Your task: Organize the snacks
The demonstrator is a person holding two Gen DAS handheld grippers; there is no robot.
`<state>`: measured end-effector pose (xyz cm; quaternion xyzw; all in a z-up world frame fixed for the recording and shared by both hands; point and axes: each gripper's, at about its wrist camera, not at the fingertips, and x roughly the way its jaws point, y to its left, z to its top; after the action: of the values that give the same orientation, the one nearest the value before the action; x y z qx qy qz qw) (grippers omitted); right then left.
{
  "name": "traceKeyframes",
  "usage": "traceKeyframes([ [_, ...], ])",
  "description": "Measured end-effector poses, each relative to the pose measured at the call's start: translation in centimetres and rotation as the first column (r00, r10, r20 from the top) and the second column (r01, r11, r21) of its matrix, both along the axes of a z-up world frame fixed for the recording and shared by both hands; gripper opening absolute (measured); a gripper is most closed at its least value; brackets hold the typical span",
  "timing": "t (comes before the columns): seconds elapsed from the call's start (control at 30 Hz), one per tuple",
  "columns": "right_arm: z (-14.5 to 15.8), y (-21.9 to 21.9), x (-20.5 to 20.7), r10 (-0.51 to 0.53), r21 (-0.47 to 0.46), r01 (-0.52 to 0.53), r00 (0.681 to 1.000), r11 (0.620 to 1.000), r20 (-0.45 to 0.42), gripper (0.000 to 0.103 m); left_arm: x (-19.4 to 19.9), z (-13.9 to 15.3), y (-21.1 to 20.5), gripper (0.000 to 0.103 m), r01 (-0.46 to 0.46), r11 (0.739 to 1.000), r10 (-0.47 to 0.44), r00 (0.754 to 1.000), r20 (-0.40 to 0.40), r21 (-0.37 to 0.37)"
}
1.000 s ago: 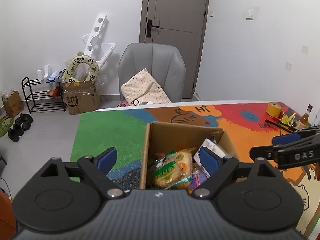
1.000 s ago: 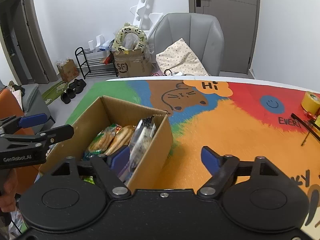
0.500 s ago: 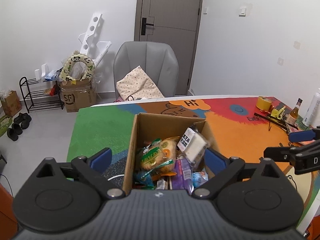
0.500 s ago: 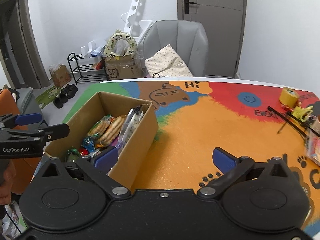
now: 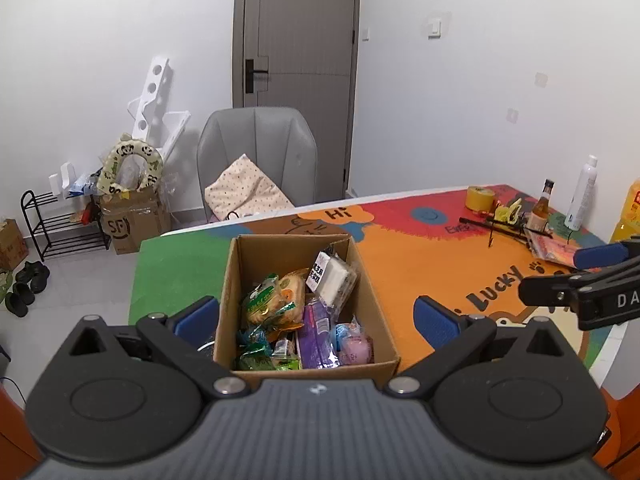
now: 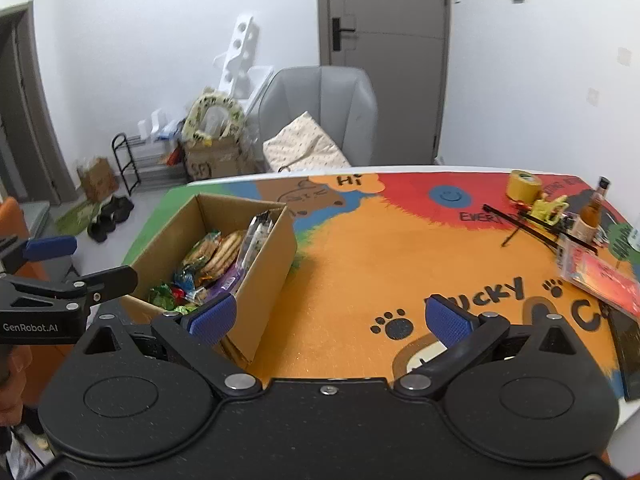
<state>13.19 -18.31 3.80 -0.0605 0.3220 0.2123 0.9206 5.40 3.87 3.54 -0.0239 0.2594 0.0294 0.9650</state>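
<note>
White-walled room, table under a multicoloured cartoon-print mat. Nearest: left gripper, blue-padded jaws opening wide, straddling the near end of the open brown cardboard box without touching it, nothing held; right gripper, jaws spread fully over bare mat just right of the box, nothing held. Further: assorted wrapped snacks inside the box; yellow tape roll and small brown glass bottle at the far right; grey padded chair and grey door beyond.
</note>
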Motion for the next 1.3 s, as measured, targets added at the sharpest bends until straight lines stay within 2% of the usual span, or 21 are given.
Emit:
traceKeyframes([
  [0.2, 1.1, -2.4, -2.5, -0.069, 0.050, 0.064, 0.993, 0.997, 0.099, 0.103, -2.2, 0.8, -0.3, 0.103, 0.007, 1.000, -0.008, 0.999, 0.035, 0.009],
  [0.4, 1.4, -4.0, -4.4, -0.107, 0.086, 0.094, 0.982, 0.992, 0.159, 0.103, -4.3, 1.0, -0.6, 0.103, 0.011, 0.999, -0.013, 0.998, 0.058, 0.038],
  [0.7, -0.5, -3.5, -7.5, -0.169, 0.140, 0.146, 0.971, 0.979, 0.170, 0.103, -6.7, 0.9, -0.5, 0.103, 0.015, 0.998, -0.019, 0.997, 0.078, 0.056],
  [0.83, -1.5, -2.8, -8.5, -0.204, 0.132, 0.178, 0.954, 0.975, 0.220, 0.103, -7.3, 0.5, -0.5, 0.103, 0.031, 0.998, -0.035, 0.997, 0.072, 0.062],
  [1.0, -2.4, -2.0, -8.6, -0.210, 0.099, 0.193, 0.955, 0.976, 0.211, 0.103, -7.5, 0.1, -0.8, 0.103, 0.047, 0.997, -0.050, 0.997, 0.065, 0.058],
  [1.3, -3.1, -2.3, -9.3, -0.208, 0.108, 0.193, 0.966, 0.975, 0.154, 0.103, -8.0, -0.5, -0.8, 0.103, 0.027, 0.999, -0.030, 0.998, 0.060, 0.038],
])
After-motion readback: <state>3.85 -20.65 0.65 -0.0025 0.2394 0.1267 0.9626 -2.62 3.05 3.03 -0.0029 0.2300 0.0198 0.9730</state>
